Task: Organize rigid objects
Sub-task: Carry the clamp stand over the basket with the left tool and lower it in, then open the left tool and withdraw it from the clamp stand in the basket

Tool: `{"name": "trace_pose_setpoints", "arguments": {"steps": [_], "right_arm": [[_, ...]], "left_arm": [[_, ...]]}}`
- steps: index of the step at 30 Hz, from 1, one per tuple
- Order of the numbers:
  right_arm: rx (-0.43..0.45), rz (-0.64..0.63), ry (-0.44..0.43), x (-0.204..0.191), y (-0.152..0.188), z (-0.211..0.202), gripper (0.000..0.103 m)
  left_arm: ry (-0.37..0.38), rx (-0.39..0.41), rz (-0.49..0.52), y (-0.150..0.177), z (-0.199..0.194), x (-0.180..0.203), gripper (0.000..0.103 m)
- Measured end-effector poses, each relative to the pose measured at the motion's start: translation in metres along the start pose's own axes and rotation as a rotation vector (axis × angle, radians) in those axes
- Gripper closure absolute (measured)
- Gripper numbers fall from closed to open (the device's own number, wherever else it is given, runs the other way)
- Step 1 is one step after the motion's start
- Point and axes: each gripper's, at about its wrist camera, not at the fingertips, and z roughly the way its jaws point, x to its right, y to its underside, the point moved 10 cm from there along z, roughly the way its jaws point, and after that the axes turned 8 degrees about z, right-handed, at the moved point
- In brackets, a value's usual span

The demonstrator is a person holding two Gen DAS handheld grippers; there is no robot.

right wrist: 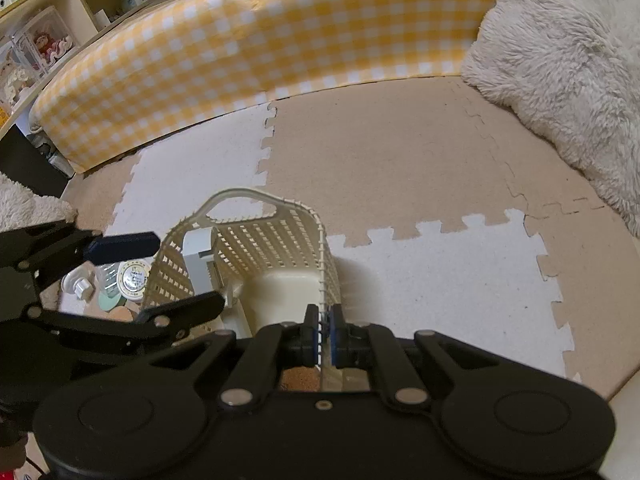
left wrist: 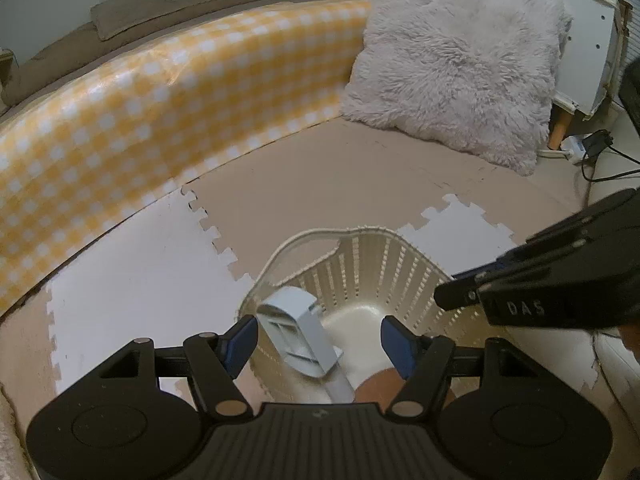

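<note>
- Two grippers at work around one cream slatted basket [right wrist: 256, 248] on the foam puzzle-mat floor [right wrist: 400, 152].
- Right gripper [right wrist: 325, 334]: pads pinched tight on the basket's near wall, thin rim caught between them, probably to steady the light basket against tipping or sliding.
- Left gripper [left wrist: 318, 342]: fingers spread wide, nothing between the blue pads, poised over the basket's mouth; same gripper visible at the left of the right wrist view [right wrist: 132, 276], just as open.
- Pale grey-blue plastic piece [left wrist: 300, 336]: inside the basket, leaning tilted against the left wall, free of both pads; from the right wrist view [right wrist: 198, 264], upright along that same wall. Exact kind of object hard to tell.
- Brown rounded shape [left wrist: 378, 384] low in the left wrist view, partly hidden by the gripper; contact with the basket unclear.
- Several small items on the floor just outside the basket's left wall: a white knobbed piece [right wrist: 78, 286], a round disc with a printed label [right wrist: 134, 278], a mint-green flat piece [right wrist: 112, 300].
- Judgement: one object seemingly deposited, more awaiting collection; wide opening suited to the next pick.
- Behind: yellow checked cushion edge [right wrist: 280, 36], fluffy white pillow [left wrist: 460, 60].
</note>
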Motion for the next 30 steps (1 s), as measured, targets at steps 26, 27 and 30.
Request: {"name": "trace_pose_setpoints", "arguments": {"steps": [26,27,30], "right_arm": [[-0.002,-0.001,-0.001,0.001,-0.001,0.0,0.097],[-0.003,-0.001,-0.001,0.001,-0.001,0.0,0.097],[-0.003,0.001,-0.003,0.001,-0.001,0.0,0.097]], "left_arm": [[0.043,-0.007,-0.002,0.006,0.025,0.019,0.079],[0.035,0.002,-0.026,0.005,0.024,0.015,0.078],[0.008,0.019,-0.071,0.003,0.023,0.007,0.071]]}}
